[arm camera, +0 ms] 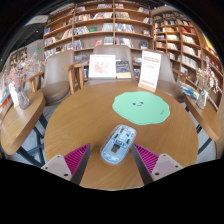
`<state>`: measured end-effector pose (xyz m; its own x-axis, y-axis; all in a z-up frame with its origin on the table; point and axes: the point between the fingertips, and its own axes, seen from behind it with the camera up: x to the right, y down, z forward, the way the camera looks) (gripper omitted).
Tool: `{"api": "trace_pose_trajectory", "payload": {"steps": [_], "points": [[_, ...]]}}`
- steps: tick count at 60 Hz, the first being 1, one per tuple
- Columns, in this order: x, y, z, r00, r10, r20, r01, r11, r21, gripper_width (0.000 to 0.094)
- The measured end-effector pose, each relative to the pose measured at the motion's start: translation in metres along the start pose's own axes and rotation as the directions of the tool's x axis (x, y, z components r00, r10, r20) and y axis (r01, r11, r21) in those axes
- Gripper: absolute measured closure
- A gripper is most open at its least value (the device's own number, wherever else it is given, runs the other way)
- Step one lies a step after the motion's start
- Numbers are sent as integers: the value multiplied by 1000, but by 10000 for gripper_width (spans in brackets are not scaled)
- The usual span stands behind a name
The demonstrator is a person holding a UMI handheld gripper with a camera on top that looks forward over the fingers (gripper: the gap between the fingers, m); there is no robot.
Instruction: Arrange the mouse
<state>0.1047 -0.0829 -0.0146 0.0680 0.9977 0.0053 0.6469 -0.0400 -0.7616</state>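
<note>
A pale blue-grey computer mouse [118, 144] lies on the round wooden table [80, 120], between the gripper [115, 158] fingers with a gap at either side; the fingers are spread apart and hold nothing. Their magenta pads [75, 157] flank the mouse, which seems slightly angled, though that is hard to judge. Beyond it lies a mint-green octagonal mat [141, 105]. Past the table's far edge stand a white sign board [102, 67] and tall bookshelves [100, 25].
</note>
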Motion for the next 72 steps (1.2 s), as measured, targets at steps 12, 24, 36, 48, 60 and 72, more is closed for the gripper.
{"api": "trace_pose_trajectory", "payload": {"steps": [12,24,36,48,60,72], "points": [[-8,-20,25,1000,-16,26,16,1000,-12,90],[-18,-33,40,997,-44,55,45,999,-13,112],[-18,-41,48,997,-53,57,53,999,9,476],[-16,-71,29,995,-34,95,29,998,48,512],[41,-151,37,999,-3,55,-4,991,131,512],[111,-170,101,999,2,-34,2,995,103,513]]}}
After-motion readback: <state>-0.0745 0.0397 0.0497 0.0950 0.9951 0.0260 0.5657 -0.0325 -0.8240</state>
